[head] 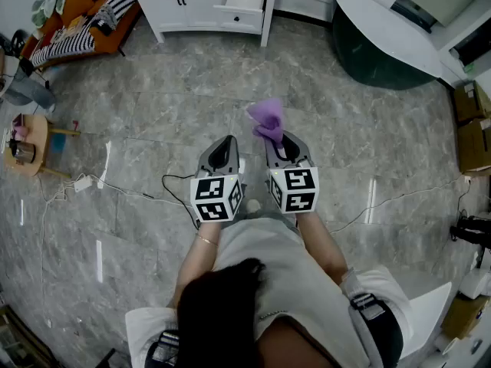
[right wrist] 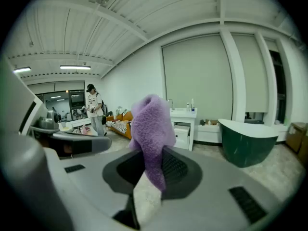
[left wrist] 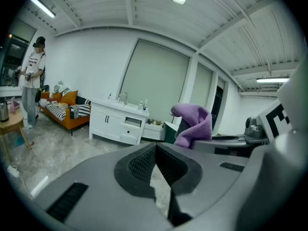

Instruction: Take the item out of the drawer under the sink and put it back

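A purple cloth [head: 268, 119] sticks up out of my right gripper [head: 278, 139], whose jaws are shut on it; in the right gripper view the purple cloth [right wrist: 150, 134] fills the gap between the pads. My left gripper [head: 224, 151] is held beside it, shut, with nothing between its jaws; the same cloth [left wrist: 194, 123] shows at its right in the left gripper view. The white sink cabinet [head: 207, 6] stands far ahead across the floor, with one drawer [head: 243, 1] pulled open. Both grippers hang in mid-air over the grey floor, well away from the cabinet.
A dark green bathtub [head: 387, 44] with a white rim stands at the far right. An orange sofa [head: 80, 25] with striped cushions is at the far left, a small round table [head: 27, 144] at the left edge. Cables [head: 115, 186] trail over the floor. A person [left wrist: 32, 81] stands by the sofa.
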